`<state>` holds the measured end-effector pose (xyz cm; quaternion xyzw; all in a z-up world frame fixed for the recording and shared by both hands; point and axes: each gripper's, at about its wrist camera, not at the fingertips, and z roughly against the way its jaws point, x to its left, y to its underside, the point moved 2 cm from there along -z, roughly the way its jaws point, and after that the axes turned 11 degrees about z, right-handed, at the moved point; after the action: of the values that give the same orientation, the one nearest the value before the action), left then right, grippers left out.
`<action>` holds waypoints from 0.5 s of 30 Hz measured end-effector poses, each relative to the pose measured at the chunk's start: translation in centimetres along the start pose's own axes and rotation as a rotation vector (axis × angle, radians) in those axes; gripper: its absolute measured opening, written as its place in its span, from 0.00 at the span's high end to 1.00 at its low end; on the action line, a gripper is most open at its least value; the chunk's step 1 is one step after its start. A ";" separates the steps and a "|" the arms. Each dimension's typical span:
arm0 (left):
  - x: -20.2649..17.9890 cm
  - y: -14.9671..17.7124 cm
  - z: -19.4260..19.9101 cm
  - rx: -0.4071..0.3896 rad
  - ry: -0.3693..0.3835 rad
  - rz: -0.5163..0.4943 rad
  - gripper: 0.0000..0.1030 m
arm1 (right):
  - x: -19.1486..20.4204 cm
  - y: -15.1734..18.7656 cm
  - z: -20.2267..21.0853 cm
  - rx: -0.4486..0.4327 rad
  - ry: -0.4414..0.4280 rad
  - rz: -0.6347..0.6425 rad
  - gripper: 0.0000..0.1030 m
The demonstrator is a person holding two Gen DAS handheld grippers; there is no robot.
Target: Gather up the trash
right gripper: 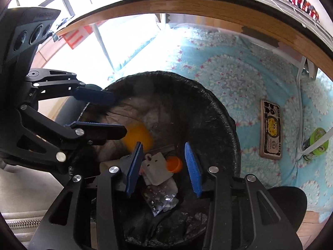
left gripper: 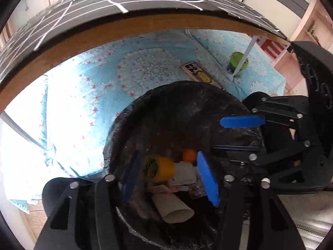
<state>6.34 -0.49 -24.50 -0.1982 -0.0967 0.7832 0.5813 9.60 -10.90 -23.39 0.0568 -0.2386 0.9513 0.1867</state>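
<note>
A bin with a black liner [left gripper: 187, 108] [right gripper: 218, 112] stands on the floor under the table edge. Inside lie a yellow tape roll [left gripper: 161, 169], blurred in the right wrist view [right gripper: 138, 138], an orange cap [left gripper: 189, 155] [right gripper: 174, 164], a cardboard tube [left gripper: 174, 209], a white crumpled piece [right gripper: 155, 167] and a clear wrapper [right gripper: 160, 201]. My left gripper [left gripper: 170, 179] is open above the bin and also shows in the right wrist view [right gripper: 116, 114]. My right gripper [right gripper: 164, 166] is open over the bin and also shows in the left wrist view [left gripper: 239, 134]. Both hold nothing.
A wooden table edge [left gripper: 124, 33] [right gripper: 187, 6] arches overhead. A blue patterned cloth [left gripper: 83, 108] [right gripper: 260, 79] covers the floor. On it lie a phone case [left gripper: 200, 75] [right gripper: 270, 129] and a green cup [left gripper: 237, 61] [right gripper: 315, 143] by a white table leg [left gripper: 244, 58].
</note>
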 end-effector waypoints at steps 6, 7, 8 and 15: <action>-0.1 0.0 1.6 -0.035 0.002 -0.003 0.47 | 0.1 -0.3 1.3 -0.030 0.001 0.004 0.58; -0.1 0.0 1.8 -0.041 0.000 -0.002 0.47 | 0.1 -0.4 1.6 -0.039 -0.003 -0.003 0.54; -0.1 0.0 2.0 -0.047 0.000 -0.002 0.47 | 0.0 -0.4 1.9 -0.044 -0.010 -0.013 0.50; -0.5 0.6 5.6 -0.087 0.053 -0.015 0.33 | 0.4 -0.4 4.1 -0.032 -0.034 -0.039 0.45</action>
<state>3.56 -0.68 -19.62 -0.2435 -0.1166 0.7684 0.5802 9.42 -12.40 -19.55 0.0745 -0.2557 0.9425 0.2021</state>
